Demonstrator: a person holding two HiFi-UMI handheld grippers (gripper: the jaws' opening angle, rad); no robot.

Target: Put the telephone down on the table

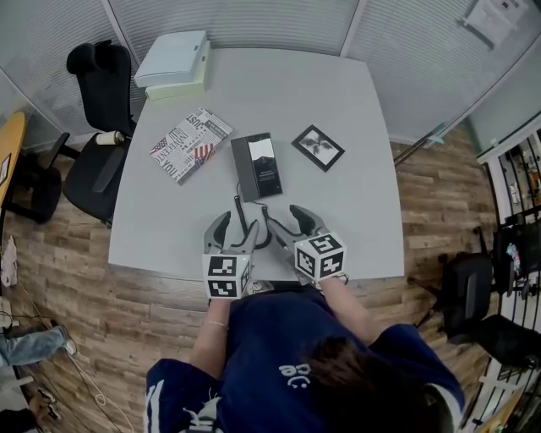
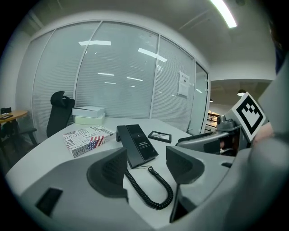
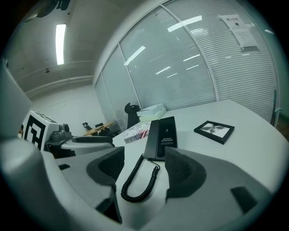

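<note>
The telephone (image 1: pixel 258 166) lies flat at the centre of the table (image 1: pixel 355 110). Its coiled cord (image 1: pixel 245 221) runs toward the near edge, partly hidden behind the left gripper (image 1: pixel 239 227) and the right gripper (image 1: pixel 286 221). Both sets of jaws stand apart, clamping nothing. A magazine (image 1: pixel 190 144) and a picture frame (image 1: pixel 318 147) flank the telephone.

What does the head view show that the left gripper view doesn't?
Only the head view shows the wooden floor and the person's blue shirt. Only the left gripper view shows the ceiling light. Both show the telephone lying on the table, its curly cord, the magazine, the picture frame, the stacked books and the black chair.
</note>
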